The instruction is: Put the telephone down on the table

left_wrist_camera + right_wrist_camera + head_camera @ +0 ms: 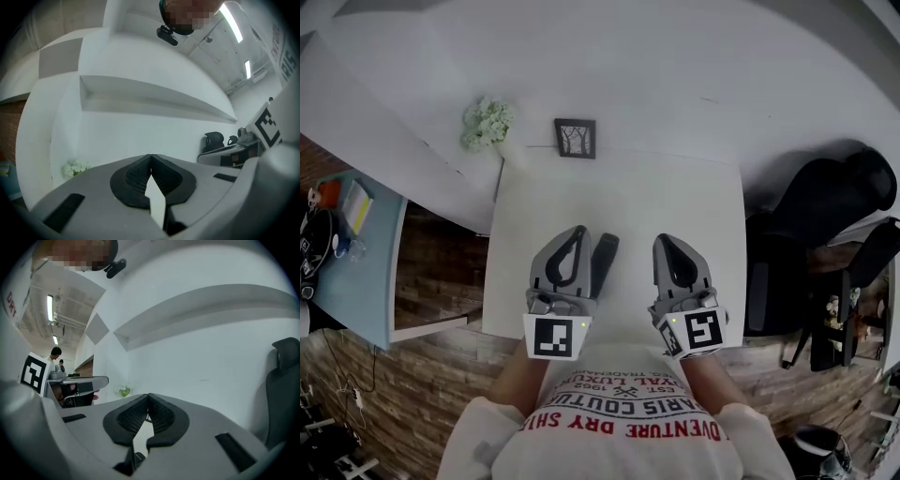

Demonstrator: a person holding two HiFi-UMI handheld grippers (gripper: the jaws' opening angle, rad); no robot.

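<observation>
A dark telephone handset (604, 262) lies flat on the white table (675, 197), pointing away from me. My left gripper (578, 231) hovers just left of it, tilted upward, its jaws shut with nothing between them (150, 157). To the right of the handset is my right gripper (664, 240), a small gap away, and its jaws also meet at the tips with nothing held (148, 395). Both gripper views look up at the white wall, and neither shows the handset clearly.
A small framed picture (575, 138) and a bunch of pale flowers (487, 122) stand at the table's far edge. A black office chair (825, 197) is at the right and a light blue desk (356, 244) at the left. People (55, 355) stand far off.
</observation>
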